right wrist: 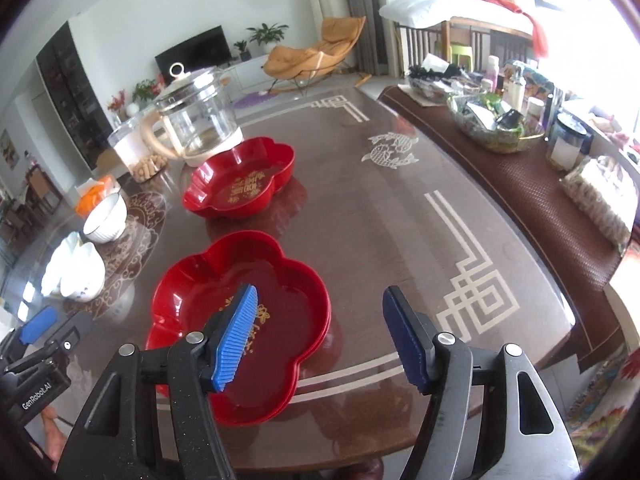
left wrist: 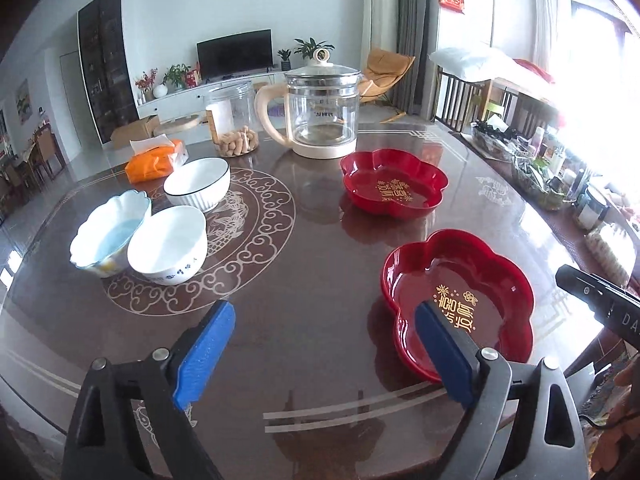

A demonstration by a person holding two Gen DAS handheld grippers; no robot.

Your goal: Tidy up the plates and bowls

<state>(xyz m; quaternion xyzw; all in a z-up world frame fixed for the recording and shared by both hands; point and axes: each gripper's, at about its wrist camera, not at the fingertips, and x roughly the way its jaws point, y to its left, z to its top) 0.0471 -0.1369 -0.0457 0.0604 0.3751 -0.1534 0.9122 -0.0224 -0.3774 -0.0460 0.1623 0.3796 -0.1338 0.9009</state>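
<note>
A red flower-shaped plate (left wrist: 480, 280) lies on the brown table near me, and a second red plate (left wrist: 394, 186) sits farther back. My left gripper (left wrist: 322, 312) is open, its right finger over the near plate's left rim and nothing between the pads. Three bowls cluster at the left: a black-rimmed white bowl (left wrist: 198, 184), a scalloped pale-blue bowl (left wrist: 108, 232) and a blue-patterned white bowl (left wrist: 168, 244). In the right wrist view my right gripper (right wrist: 320, 294) is open above the near red plate (right wrist: 192, 280). Its left finger hangs over the plate's middle, its right finger past the rim.
A glass kettle (left wrist: 320, 116), a clear snack jar (left wrist: 234, 120) and an orange tissue pack (left wrist: 156, 160) stand at the table's back. A side bench with baskets and bottles (right wrist: 500, 128) runs along the right. The table's front edge (right wrist: 360, 452) is just below the grippers.
</note>
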